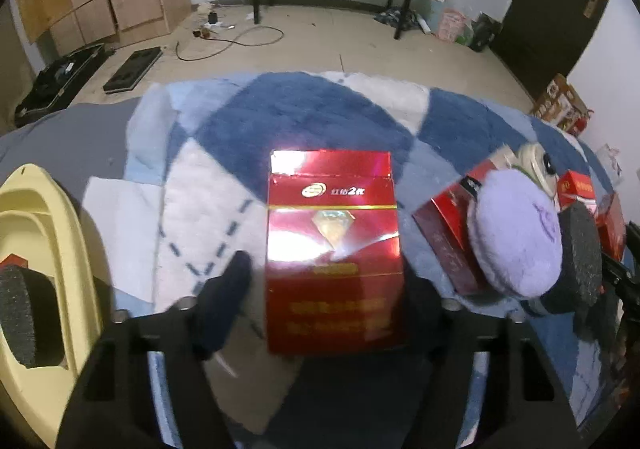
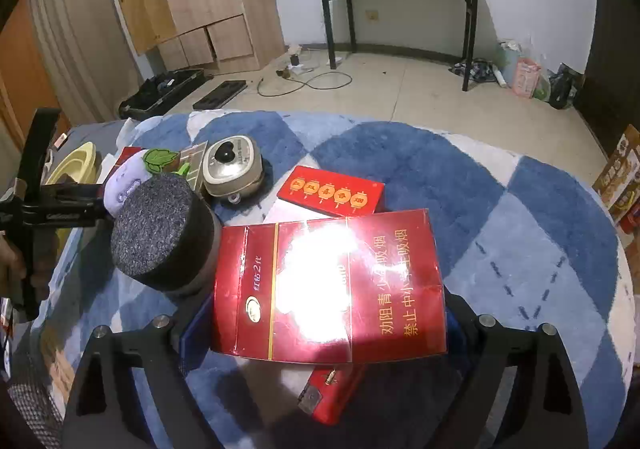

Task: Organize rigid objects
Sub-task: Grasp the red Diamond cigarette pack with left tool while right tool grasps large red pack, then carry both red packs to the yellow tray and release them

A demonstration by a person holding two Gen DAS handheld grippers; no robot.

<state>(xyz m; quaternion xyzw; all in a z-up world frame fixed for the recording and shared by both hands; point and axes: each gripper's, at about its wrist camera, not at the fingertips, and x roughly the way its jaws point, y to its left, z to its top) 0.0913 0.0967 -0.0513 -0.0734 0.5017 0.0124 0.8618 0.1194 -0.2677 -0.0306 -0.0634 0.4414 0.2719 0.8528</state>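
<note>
My left gripper (image 1: pixel 320 281) is shut on a shiny red cigarette box (image 1: pixel 334 249) and holds it above the blue and white rug (image 1: pixel 304 109). My right gripper (image 2: pixel 328 289) is shut on a second red cigarette box (image 2: pixel 332 289), held flat above the rug (image 2: pixel 420 157). A flat red box with lantern prints (image 2: pixel 332 191) lies on the rug beyond it. Another red box (image 2: pixel 332 393) lies under my right gripper. More red boxes (image 1: pixel 448 225) lie at the right of the left wrist view.
A cream plastic basket (image 1: pixel 44 269) stands at the left with a black foam disc (image 1: pixel 18 313) in it. A purple plush (image 1: pixel 516 233), a black foam cylinder (image 2: pixel 160 233) and a small beige case (image 2: pixel 234 169) lie among the boxes. The left gripper's handle (image 2: pixel 36 209) shows at the left.
</note>
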